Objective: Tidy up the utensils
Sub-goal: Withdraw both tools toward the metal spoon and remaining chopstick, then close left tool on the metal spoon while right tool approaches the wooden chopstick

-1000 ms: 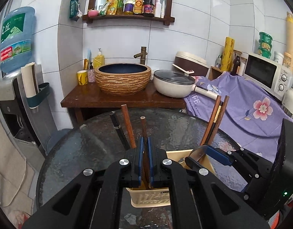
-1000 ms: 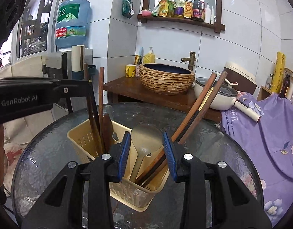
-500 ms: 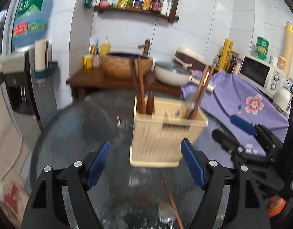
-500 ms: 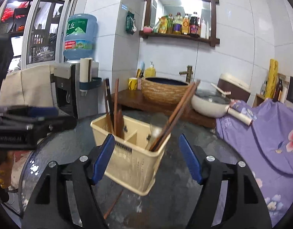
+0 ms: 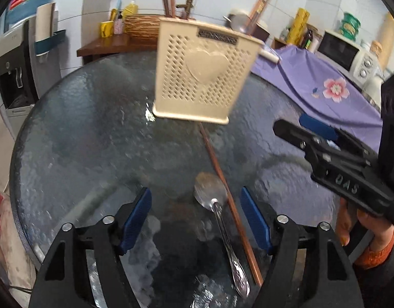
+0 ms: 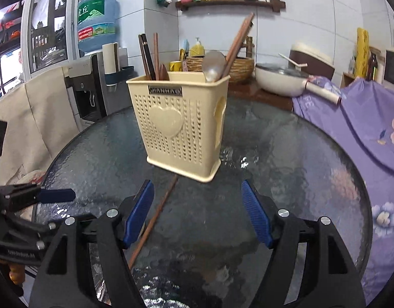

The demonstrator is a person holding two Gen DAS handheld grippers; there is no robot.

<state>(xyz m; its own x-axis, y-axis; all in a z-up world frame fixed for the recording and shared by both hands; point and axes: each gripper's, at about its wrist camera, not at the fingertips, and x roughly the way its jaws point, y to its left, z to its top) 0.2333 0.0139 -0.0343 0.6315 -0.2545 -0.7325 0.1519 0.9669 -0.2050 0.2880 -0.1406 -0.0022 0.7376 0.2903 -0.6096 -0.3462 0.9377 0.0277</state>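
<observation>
Steel spoon (image 5: pixel 217 220) and a wooden chopstick (image 5: pixel 230 197) lie on the glass bench (image 5: pixel 81 141) between the left tongs (image 5: pixel 195 217), wide and empty after narrowing slightly. Right tongs (image 6: pixel 197 213) gape too. Next comes pinching the spoon for the far holder (image 5: pixel 202 74).

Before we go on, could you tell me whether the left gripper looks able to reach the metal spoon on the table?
Probably yes: the left gripper is open, and the metal spoon lies uncovered between its fingers.
</observation>
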